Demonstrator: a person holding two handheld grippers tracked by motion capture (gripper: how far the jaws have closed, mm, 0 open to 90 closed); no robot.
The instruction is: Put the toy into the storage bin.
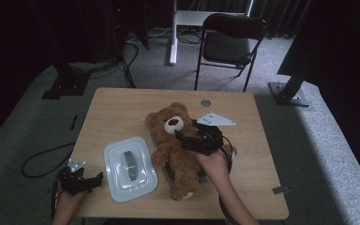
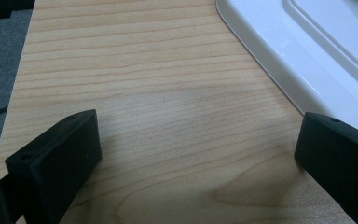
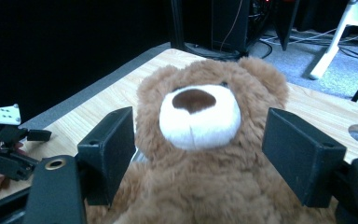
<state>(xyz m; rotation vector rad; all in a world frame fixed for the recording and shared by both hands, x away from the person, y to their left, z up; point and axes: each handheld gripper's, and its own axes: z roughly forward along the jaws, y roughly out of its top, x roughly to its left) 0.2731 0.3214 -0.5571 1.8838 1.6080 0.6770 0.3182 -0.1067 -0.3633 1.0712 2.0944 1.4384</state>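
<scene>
High view dim, black from 9 to 12 o'clock. Tabletop (image 1: 122, 112) evenly lit, soft shadows. Gripper views brighter; near jaws soft-focus, white lid (image 2: 279, 51) slightly glary.

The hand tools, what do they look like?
Both are black. The left tool carries a small grey three-cornered plate with dark dots. The right tool carries a larger one. Their jaws are blocky black pads with a small round hole. Forearms are bare, no sleeves.

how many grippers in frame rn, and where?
2. The left gripper sits at the table's near-left corner, jaws open, beside the white lid. The right gripper is over the teddy bear mid-table, jaws open on either side of its head. No others visible.
</scene>
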